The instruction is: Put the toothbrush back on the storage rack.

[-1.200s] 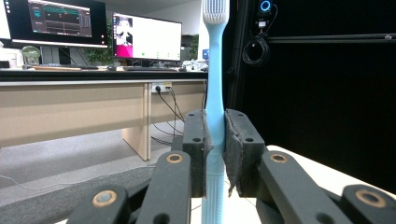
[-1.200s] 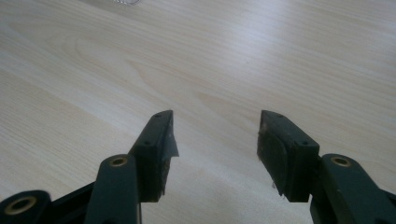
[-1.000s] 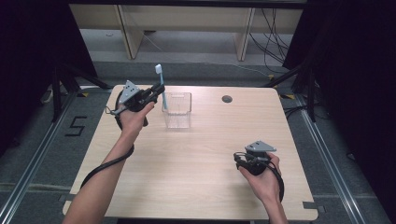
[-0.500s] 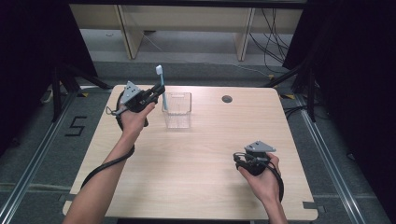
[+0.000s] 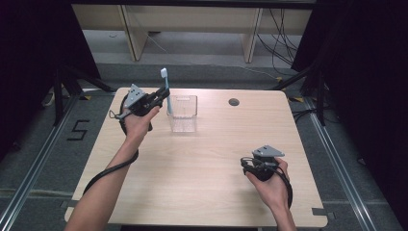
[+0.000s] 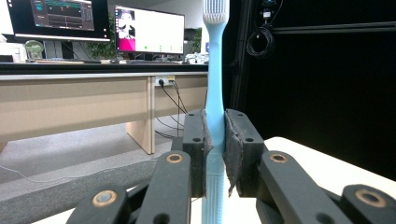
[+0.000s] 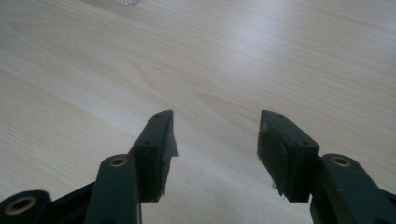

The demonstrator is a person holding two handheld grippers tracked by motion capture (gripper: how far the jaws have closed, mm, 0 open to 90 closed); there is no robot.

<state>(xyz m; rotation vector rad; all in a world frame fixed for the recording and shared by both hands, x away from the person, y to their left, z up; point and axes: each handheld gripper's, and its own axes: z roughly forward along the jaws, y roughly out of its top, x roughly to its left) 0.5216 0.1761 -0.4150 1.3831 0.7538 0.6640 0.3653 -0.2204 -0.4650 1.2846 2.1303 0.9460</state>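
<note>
Left hand-held gripper point(image 5: 161, 96) clamping upright blue toothbrush point(image 6: 215, 93) beside clear container point(image 5: 183, 113) — right hand-held gripper point(image 7: 215, 149) agape

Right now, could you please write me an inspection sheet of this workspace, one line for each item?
Surface: pale wooden table, round hole near the far edge.
Job's things: blue toothbrush held upright, bristles up, beside the clear box.
Clutter: nothing seen.
Grippers: left gripper shut on the toothbrush handle; right gripper open, nothing between its jaws, low over bare wood.
Cables: black cable trails along the left forearm; wires on the floor behind.
Surroundings: black curtains, desk with monitors.
</note>
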